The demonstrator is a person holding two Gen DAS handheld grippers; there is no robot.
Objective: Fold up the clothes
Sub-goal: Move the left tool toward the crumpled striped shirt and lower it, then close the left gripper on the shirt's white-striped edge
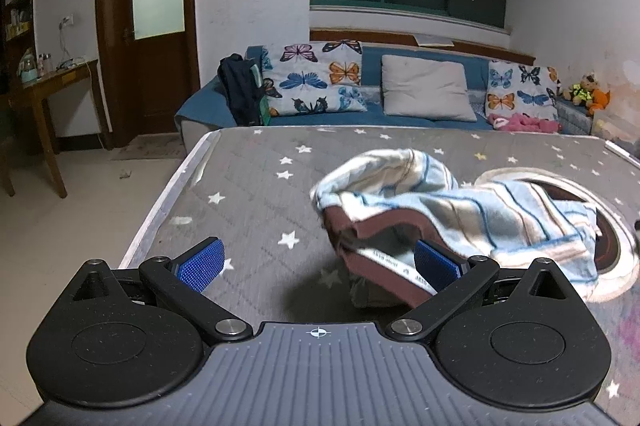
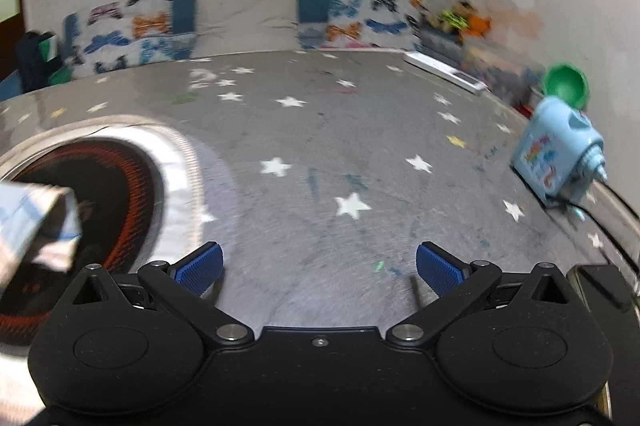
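Broadly, a grey star-printed cover (image 1: 248, 186) spreads over the counter and fills most of both views, with a large round dark-and-white ring motif (image 2: 132, 162) printed on it. Beyond its far edge runs a blue sofa (image 1: 372, 66) carrying butterfly-print cushions (image 1: 312, 78) and a plain grey cushion (image 1: 426, 88), and a brown door (image 1: 152, 26) stands off to the left of that. On the cover lies the striped garment (image 1: 460, 210), pale blue and white with a maroon waistband, bunched in a loose crumpled heap partly over the ring motif; in the right wrist view only a blurred corner of it shows at the left edge. A light blue toy machine (image 2: 558, 150) with a green cup on top sits at the cover's right edge, well apart from the garment. The left gripper (image 1: 318, 262) has its jaws spread wide, and the garment's waistband sits just in front of its right pad, though I cannot tell whether they touch. The right gripper (image 2: 318, 266) is likewise wide apart, with only bare cover between its blue pads (image 2: 200, 266).
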